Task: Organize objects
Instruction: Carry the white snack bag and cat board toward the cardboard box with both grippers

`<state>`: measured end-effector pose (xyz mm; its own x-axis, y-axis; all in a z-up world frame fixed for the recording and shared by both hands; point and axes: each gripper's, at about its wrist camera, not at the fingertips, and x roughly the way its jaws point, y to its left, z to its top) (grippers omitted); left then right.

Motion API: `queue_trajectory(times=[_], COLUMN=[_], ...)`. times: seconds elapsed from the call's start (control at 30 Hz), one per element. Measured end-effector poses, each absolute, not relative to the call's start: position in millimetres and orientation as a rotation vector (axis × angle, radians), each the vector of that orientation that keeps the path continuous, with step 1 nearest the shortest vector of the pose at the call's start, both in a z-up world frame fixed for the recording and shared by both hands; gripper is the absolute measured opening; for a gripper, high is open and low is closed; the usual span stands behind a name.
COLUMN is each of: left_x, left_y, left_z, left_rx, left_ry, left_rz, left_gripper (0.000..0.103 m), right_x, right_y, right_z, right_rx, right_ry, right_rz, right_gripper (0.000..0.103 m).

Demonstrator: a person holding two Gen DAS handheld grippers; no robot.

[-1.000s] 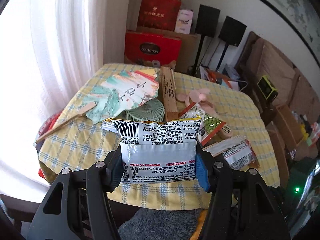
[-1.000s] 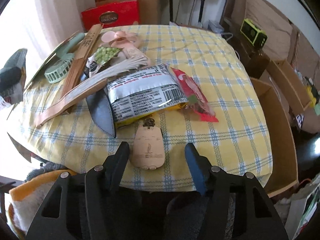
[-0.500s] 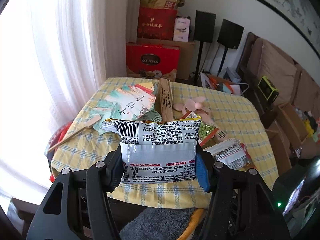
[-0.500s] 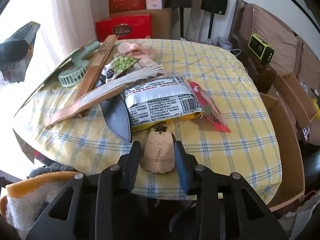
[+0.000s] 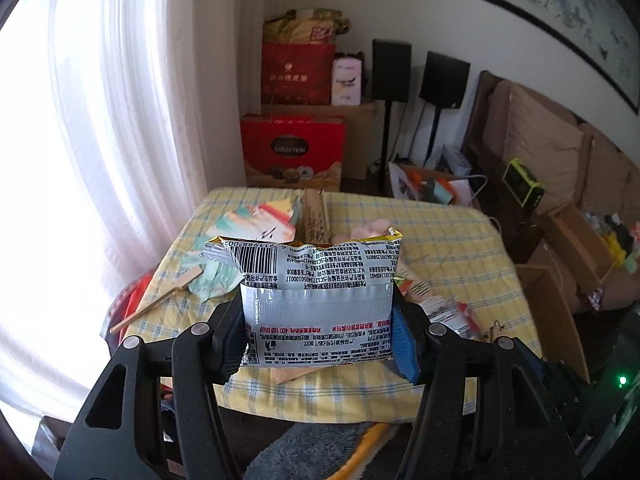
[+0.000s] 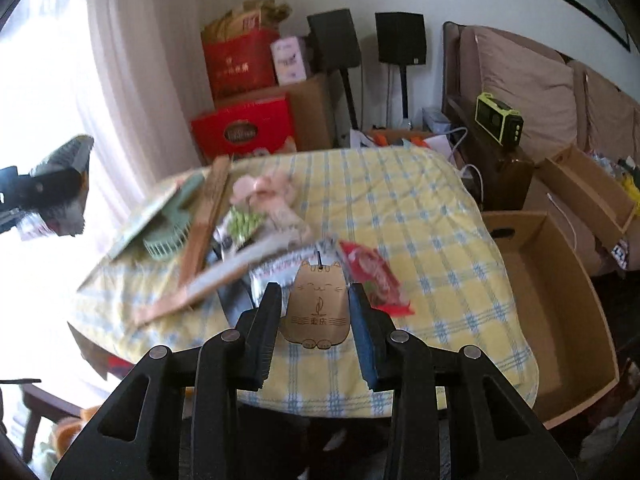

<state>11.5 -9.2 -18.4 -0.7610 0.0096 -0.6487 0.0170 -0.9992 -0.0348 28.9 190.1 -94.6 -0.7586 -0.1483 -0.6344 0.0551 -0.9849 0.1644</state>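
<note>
A: What does the left gripper have?

B: Its jaws are clamped on a silver snack packet, printed side and barcode facing the camera, lower centre of the left wrist view, lifted above the yellow checked table.

A: And the right gripper?

B: Its jaws have just been closing, and now pinch a flat wooden cat-shaped tag at lower centre of the right wrist view, raised off the cloth.

A: What lies behind it?

B: A blurred pile: a green handheld fan, a pink fan, a red packet. An open cardboard box sits at the right edge, beside the table.
</note>
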Motion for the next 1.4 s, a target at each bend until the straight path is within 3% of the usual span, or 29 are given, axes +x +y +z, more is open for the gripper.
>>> queue_trajectory(times=[0.57, 0.93, 1.13, 1.4], left_x=[35, 50, 48, 48], left_y=[-6, -9, -13, 5], left_z=[22, 31, 15, 21], left_rx=[1.067, 1.045, 1.119, 1.098], left_ry=[-0.028, -0.049, -0.014, -0.058], left_rz=[-2.968, -2.995, -2.977, -2.999], left_gripper=[0.057, 0.057, 0.057, 0.057], right_x=[61, 87, 110, 128], right_y=[230, 253, 272, 314], right_z=[-32, 20, 16, -5], right_rx=[0.879, 0.788, 0.808, 0.792], right_ry=[-0.305, -0.211, -0.079, -0.108], right_rz=[-2.859, -2.851, -2.883, -2.979], right_gripper=[0.034, 0.034, 0.034, 0.034])
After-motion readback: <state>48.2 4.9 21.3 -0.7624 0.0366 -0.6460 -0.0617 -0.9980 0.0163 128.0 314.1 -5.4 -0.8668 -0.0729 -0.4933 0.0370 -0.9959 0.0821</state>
